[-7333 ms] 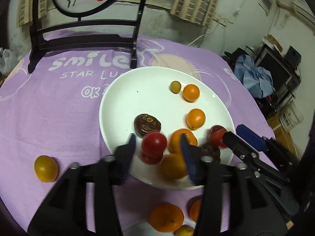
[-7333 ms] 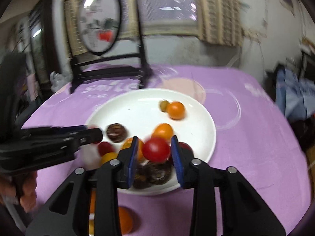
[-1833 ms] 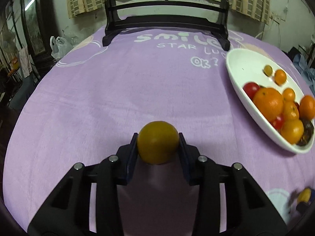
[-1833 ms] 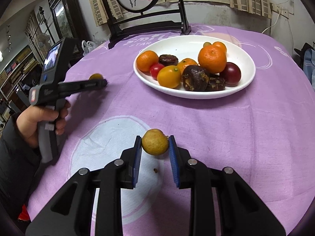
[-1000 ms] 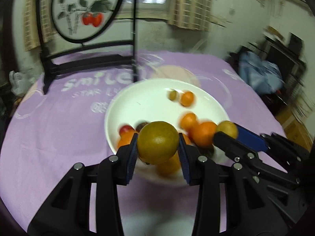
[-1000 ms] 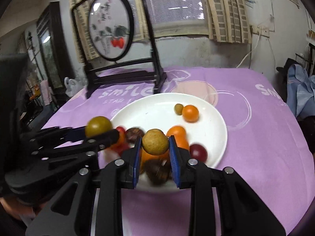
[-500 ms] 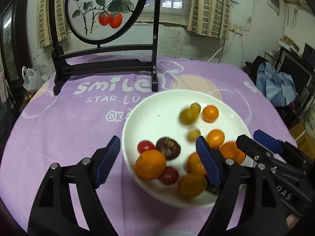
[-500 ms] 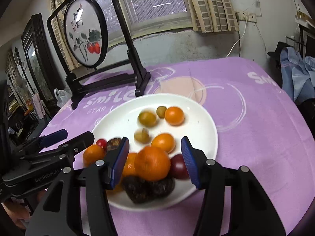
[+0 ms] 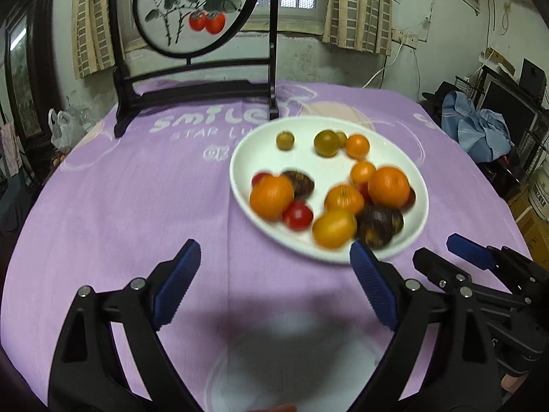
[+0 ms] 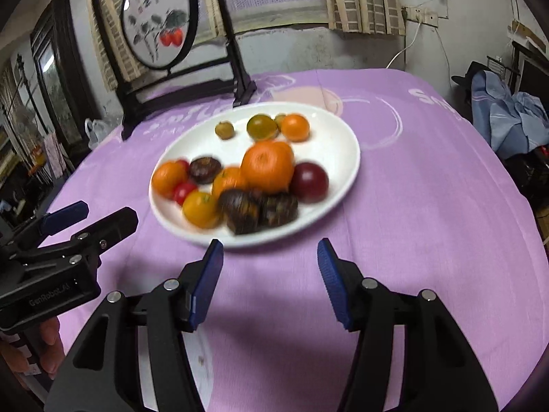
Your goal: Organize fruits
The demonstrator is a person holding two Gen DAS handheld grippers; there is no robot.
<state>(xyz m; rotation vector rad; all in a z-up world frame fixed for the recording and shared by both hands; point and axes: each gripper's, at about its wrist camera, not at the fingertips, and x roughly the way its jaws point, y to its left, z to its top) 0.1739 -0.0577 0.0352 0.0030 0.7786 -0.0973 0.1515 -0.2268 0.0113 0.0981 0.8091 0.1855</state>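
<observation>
A white plate (image 9: 247,158) (image 10: 343,144) on the purple tablecloth holds several fruits: oranges (image 9: 388,186) (image 10: 268,166), red tomatoes (image 9: 298,215), dark purple fruits (image 10: 240,210), a plum (image 10: 309,177) and small yellow-green fruits (image 9: 327,142) (image 10: 261,126). My left gripper (image 9: 274,276) is open and empty, in front of the plate's near rim. My right gripper (image 10: 270,276) is open and empty, also just short of the plate. The right gripper shows in the left wrist view (image 9: 442,261); the left gripper shows in the right wrist view (image 10: 91,218).
A black-framed round screen with painted persimmons (image 9: 192,10) (image 10: 158,24) stands at the table's far side. A chair with blue clothes (image 9: 477,130) and shelves are off the right edge. A plastic bag (image 9: 63,127) sits off the left edge.
Both grippers let go of their yellow fruits over the plate and opened. Both have since drawn back toward the table's near side, and the two fruits now lie at the plate's far part.
</observation>
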